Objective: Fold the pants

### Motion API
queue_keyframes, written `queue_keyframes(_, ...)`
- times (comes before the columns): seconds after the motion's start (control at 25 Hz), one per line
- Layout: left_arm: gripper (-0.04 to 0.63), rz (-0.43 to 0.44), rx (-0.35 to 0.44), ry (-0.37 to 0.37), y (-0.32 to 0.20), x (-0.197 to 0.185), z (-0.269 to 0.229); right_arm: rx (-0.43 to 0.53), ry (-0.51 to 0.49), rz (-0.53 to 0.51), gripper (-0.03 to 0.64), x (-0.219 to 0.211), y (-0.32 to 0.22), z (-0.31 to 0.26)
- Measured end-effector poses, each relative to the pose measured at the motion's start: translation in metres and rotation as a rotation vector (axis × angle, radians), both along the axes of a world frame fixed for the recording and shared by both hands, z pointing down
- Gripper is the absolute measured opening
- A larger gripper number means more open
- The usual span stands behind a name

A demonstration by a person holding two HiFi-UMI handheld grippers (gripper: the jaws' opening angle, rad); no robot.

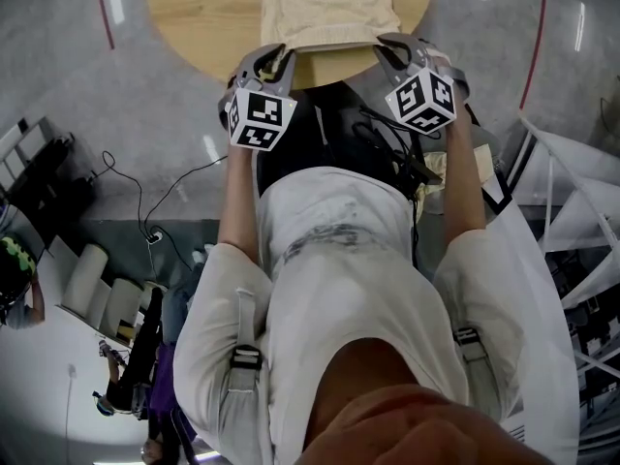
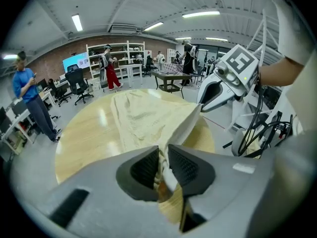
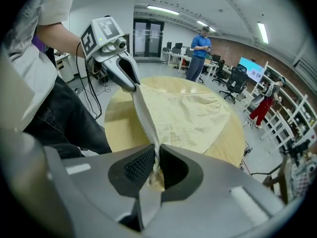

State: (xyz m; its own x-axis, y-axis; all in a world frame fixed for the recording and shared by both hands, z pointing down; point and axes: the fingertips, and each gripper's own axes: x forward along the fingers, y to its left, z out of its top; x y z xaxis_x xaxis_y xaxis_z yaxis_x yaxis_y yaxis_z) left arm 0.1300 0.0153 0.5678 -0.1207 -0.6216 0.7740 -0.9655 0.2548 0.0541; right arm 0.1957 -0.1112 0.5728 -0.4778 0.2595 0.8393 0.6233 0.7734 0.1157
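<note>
1. Far left of the room, a person in a blue top (image 2: 27,90) is standing on the grey floor. Black office chairs (image 2: 78,83) are sitting near a brick wall with a lit screen (image 2: 75,62).
2. Moving right along the far side, white shelves (image 2: 124,56) are lining the wall, and a person in red trousers (image 2: 110,69) is standing in front of them. Strip lights (image 2: 77,22) are glowing on the ribbed ceiling.
3. Here is the surface: a round wooden table (image 1: 194,17), pale and glossy, is catching the light. It is standing on a grey floor (image 1: 87,105), with a red line (image 1: 105,13) curving past its left side.
4. The left gripper (image 1: 274,58) is biting the near left corner of the pants (image 1: 325,8). Its jaws are pressing together on a bunch of cream cloth.
5. The pants are lying spread over the middle of the table, running from the near edge to the far side. Their near hem is hanging raised off the wood, pulled taut between the two grippers.
6. The right gripper (image 1: 392,51) is pinching the near right corner, jaws closed tight on the fabric.
7. Far right, a white metal frame (image 1: 572,192) is standing beside the person. Black cables (image 1: 387,143) are dangling below the right gripper.
</note>
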Motion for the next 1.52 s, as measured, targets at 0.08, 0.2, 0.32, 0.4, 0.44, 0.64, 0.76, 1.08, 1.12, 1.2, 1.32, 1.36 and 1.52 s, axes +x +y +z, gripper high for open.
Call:
queue_keyframes(0.08, 0.071, -0.005, 0.014, -0.001, 0.001, -0.003, -0.008, 0.004, -0.008, 0.004, 0.038, -0.004, 0.001, -0.008)
queue_keyframes(0.2, 0.071, -0.012, 0.032, 0.003, -0.001, -0.011, -0.019, 0.009, -0.015, 0.014, 0.038, -0.011, -0.002, -0.019)
queue_keyframes(0.32, 0.072, -0.013, 0.056, 0.008, -0.005, -0.022, -0.029, 0.015, -0.024, 0.028, 0.038, -0.022, -0.006, -0.030)
queue_keyframes(0.4, 0.072, -0.011, 0.073, 0.008, -0.009, -0.031, -0.037, 0.019, -0.029, 0.038, 0.038, -0.030, -0.010, -0.036)
queue_keyframes(0.44, 0.072, -0.010, 0.079, 0.008, -0.012, -0.036, -0.040, 0.022, -0.031, 0.042, 0.038, -0.034, -0.012, -0.038)
queue_keyframes(0.64, 0.072, -0.003, 0.097, 0.004, -0.025, -0.061, -0.052, 0.031, -0.039, 0.059, 0.038, -0.057, -0.025, -0.046)
queue_keyframes(0.76, 0.072, -0.002, 0.108, 0.004, -0.031, -0.080, -0.056, 0.037, -0.042, 0.065, 0.038, -0.075, -0.031, -0.050)
queue_keyframes(1.08, 0.072, -0.004, 0.118, 0.004, -0.055, -0.116, -0.054, 0.040, -0.039, 0.064, 0.038, -0.109, -0.053, -0.048)
queue_keyframes(1.12, 0.072, -0.005, 0.119, 0.003, -0.057, -0.119, -0.054, 0.040, -0.039, 0.064, 0.038, -0.112, -0.056, -0.048)
queue_keyframes(1.2, 0.072, -0.007, 0.122, 0.002, -0.062, -0.126, -0.056, 0.040, -0.039, 0.064, 0.038, -0.119, -0.060, -0.049)
queue_keyframes(1.32, 0.072, -0.009, 0.126, 0.001, -0.068, -0.138, -0.057, 0.039, -0.036, 0.065, 0.038, -0.130, -0.067, -0.051)
queue_keyframes(1.36, 0.072, -0.010, 0.126, 0.002, -0.070, -0.141, -0.056, 0.039, -0.034, 0.065, 0.038, -0.133, -0.069, -0.050)
queue_keyframes(1.52, 0.072, -0.013, 0.126, 0.004, -0.077, -0.155, -0.051, 0.042, -0.030, 0.066, 0.038, -0.148, -0.075, -0.046)
